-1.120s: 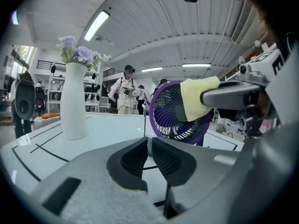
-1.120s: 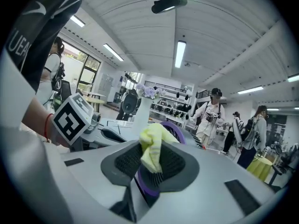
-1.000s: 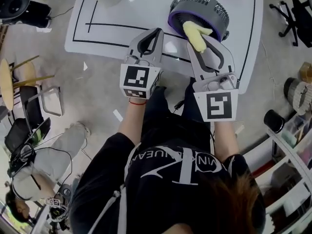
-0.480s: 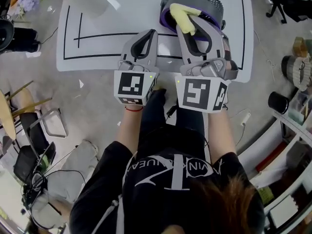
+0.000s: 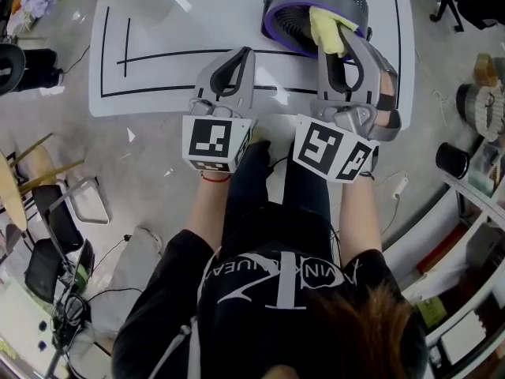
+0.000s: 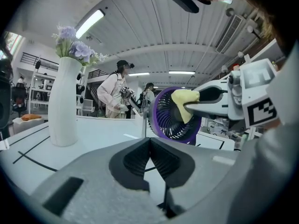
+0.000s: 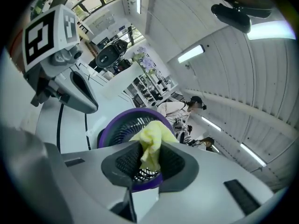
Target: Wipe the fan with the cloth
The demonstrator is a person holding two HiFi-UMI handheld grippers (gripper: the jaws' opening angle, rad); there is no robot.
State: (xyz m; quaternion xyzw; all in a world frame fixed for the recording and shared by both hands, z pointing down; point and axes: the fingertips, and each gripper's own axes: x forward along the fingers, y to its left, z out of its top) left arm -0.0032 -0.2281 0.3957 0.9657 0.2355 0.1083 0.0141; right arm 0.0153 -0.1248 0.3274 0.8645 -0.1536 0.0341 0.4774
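A small fan (image 5: 314, 6) with a purple ring and dark grille stands on the white table (image 5: 197, 22); it also shows in the left gripper view (image 6: 172, 113) and the right gripper view (image 7: 126, 129). My right gripper (image 5: 338, 38) is shut on a yellow cloth (image 5: 326, 28), whose bunched end lies against the fan's front grille on the right side. The cloth (image 7: 152, 141) hangs between the jaws in the right gripper view. My left gripper (image 5: 239, 55) is shut with nothing in it, hovering over the table to the left of the fan.
A tall white vase with purple flowers (image 6: 63, 101) stands on the table to the left. Black lines (image 5: 158, 55) mark the tabletop. People (image 6: 116, 94) stand in the background. Chairs (image 5: 47, 204), cables and shelves (image 5: 473, 235) ring the table on the floor.
My right gripper has rolled and carried the cloth from the left part of the fan's face across to its right side. The left gripper has barely moved.
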